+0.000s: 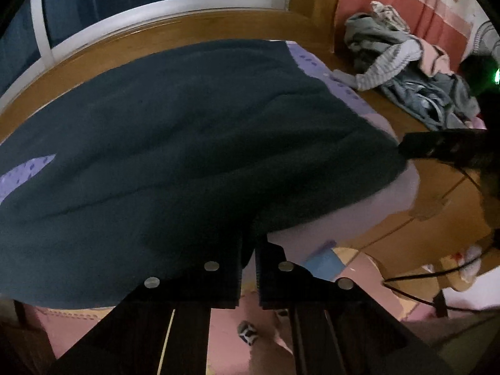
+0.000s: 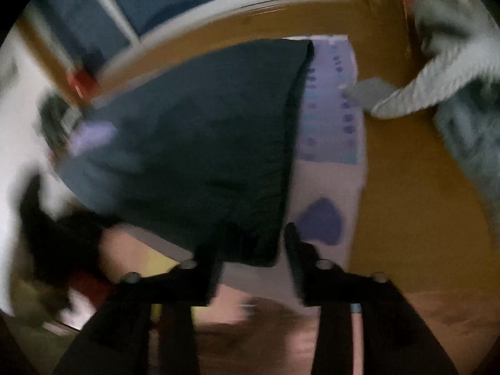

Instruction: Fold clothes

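No legible writing (blurred): left tongs (image 1: 248,247) pinch dark garment (image 1: 175,131).

A: A wooden desk (image 1: 200,31) is filling the scene, sitting right under a white-framed window (image 1: 162,4) that is showing only dark blue.

B: A pink wall (image 1: 406,3) is rising at the right, and pink floor mats (image 1: 228,322) are lying below. The light is looking dim throughout.

Garment on a mat, clothes pile at upper right.
The garment (image 1: 175,143) lies on the mat (image 1: 315,65), filling the frame's centre; the clothes pile (image 1: 415,72) rests on the wooden surface (image 1: 443,187).
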Demonstrator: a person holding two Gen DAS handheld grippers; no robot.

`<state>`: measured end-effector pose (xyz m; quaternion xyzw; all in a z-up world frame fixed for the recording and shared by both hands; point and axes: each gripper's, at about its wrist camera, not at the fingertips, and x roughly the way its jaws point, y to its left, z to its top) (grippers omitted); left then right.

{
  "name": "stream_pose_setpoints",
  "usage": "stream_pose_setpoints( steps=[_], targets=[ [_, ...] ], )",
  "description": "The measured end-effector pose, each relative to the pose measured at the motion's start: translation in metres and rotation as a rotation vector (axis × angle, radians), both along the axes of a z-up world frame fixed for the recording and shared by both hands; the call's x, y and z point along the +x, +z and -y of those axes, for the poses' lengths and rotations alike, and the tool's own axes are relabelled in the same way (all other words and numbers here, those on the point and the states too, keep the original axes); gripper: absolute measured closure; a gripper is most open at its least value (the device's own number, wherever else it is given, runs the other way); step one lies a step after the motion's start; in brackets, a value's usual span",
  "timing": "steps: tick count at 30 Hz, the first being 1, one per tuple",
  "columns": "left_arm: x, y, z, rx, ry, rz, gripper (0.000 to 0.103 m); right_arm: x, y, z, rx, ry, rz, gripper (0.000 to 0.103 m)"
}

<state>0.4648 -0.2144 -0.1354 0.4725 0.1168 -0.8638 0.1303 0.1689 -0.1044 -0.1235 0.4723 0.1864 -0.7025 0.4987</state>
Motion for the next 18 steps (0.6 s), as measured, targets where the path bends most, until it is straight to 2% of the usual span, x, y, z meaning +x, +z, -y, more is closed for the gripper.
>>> stream_pose_setpoints(
  steps=[2,3,5,8,13,15,17,18],
  targets=[
    [0.008,0.005,-0.004,0.015,-0.016,0.011,0.097,0.015,-0.003,-0.005,0.045,0.050,-0.171,0.047],
    [0.012,0.007,-0.006,0.023,-0.024,0.017,0.097,0.023,-0.003,-0.008,0.048,0.082,-0.224,0.041],
    [0.017,0.007,-0.012,0.028,-0.031,0.034,0.097,0.038,-0.005,-0.014,0.047,0.153,-0.325,0.038],
    [0.017,0.005,-0.014,0.030,-0.027,0.048,0.097,0.066,-0.008,-0.018,0.028,0.286,-0.486,0.037],
    [0.014,0.010,-0.008,0.064,-0.008,0.024,0.097,0.104,-0.023,-0.004,0.011,0.494,-0.707,0.037],
    [0.014,0.011,-0.007,0.075,-0.003,0.010,0.097,0.111,-0.029,0.003,-0.003,0.540,-0.751,0.037],
    [0.015,0.010,-0.007,0.076,0.001,0.004,0.096,0.113,-0.034,0.012,-0.022,0.553,-0.780,0.040],
    [0.016,0.008,-0.008,0.061,0.006,0.004,0.096,0.113,-0.035,0.018,-0.023,0.545,-0.779,0.062]
  ],
)
